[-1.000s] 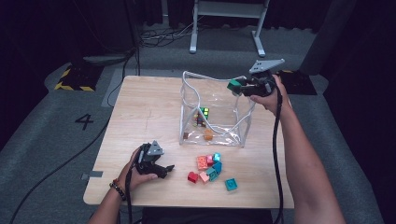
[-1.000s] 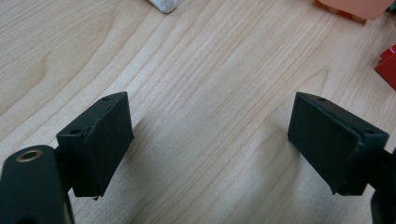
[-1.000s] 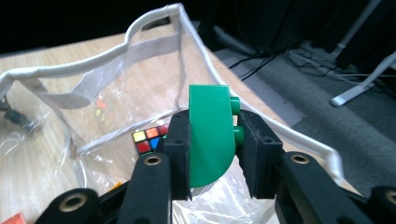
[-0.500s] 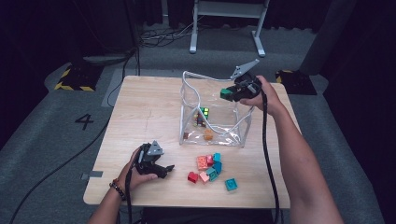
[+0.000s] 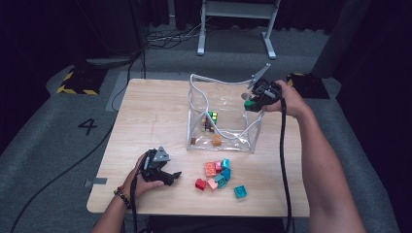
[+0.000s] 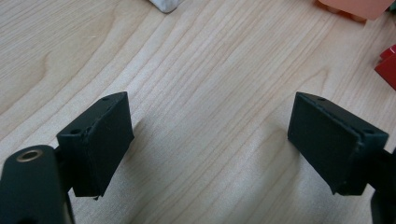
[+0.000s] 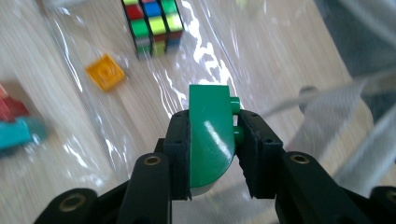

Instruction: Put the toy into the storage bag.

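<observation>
My right gripper [image 7: 212, 158] has its fingers [image 7: 180, 154] clamped on a green plastic brick with a rounded edge [image 7: 210, 135], held over the clear plastic bag with white piping [image 5: 221, 124] at its right rim. From above the brick is a small green spot [image 5: 249, 104]. My own camera looks down through the plastic at a multicoloured puzzle cube [image 7: 152, 23] and a flat orange tile [image 7: 105, 71] inside. My left gripper [image 6: 210, 144] rests on the pale wooden desk [image 5: 155, 116], fingers spread wide with nothing between them. The high view shows it near the loose pile of red, pink and teal bricks [image 5: 217, 174].
</observation>
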`<action>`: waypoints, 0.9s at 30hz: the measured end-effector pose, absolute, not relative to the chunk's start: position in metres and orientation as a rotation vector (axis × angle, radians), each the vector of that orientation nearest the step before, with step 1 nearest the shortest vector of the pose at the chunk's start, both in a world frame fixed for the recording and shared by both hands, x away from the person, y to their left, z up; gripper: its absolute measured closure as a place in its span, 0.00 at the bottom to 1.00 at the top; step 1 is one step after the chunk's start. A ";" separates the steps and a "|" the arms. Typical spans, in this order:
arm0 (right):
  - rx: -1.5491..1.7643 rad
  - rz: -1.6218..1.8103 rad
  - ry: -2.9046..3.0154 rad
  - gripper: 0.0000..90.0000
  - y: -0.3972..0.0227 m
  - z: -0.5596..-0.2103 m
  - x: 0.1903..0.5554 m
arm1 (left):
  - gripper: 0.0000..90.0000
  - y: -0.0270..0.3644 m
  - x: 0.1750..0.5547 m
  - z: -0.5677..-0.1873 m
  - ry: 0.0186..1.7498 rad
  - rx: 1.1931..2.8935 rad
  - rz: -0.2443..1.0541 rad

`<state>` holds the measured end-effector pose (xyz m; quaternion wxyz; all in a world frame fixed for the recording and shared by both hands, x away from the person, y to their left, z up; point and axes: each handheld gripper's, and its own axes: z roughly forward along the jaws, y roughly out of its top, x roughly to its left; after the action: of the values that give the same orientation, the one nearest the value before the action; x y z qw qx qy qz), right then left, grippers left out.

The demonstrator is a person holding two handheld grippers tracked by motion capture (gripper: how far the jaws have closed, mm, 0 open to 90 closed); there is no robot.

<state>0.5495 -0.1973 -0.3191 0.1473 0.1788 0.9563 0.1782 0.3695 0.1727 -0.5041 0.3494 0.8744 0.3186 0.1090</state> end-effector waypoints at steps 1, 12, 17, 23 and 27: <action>0.525 0.487 2.755 0.74 -0.200 -0.321 0.550 | 0.16 0.173 0.370 -0.504 0.826 2.265 0.281; 0.533 0.545 2.720 0.69 -0.209 -0.320 0.546 | 0.16 0.173 0.370 -0.504 0.825 2.266 0.283; 0.559 0.658 2.675 0.63 -0.214 -0.318 0.542 | 0.16 0.173 0.370 -0.504 0.825 2.266 0.283; 0.602 0.839 2.558 0.55 -0.227 -0.313 0.529 | 0.16 0.173 0.370 -0.504 0.826 2.265 0.283; 0.620 0.960 2.471 0.49 -0.239 -0.310 0.516 | 0.16 0.173 0.370 -0.504 0.825 2.265 0.283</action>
<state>0.5156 -0.2385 -0.3102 0.2081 0.2228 0.8877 0.3449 0.3696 0.1727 -0.5041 0.3494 0.8743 0.3185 0.1094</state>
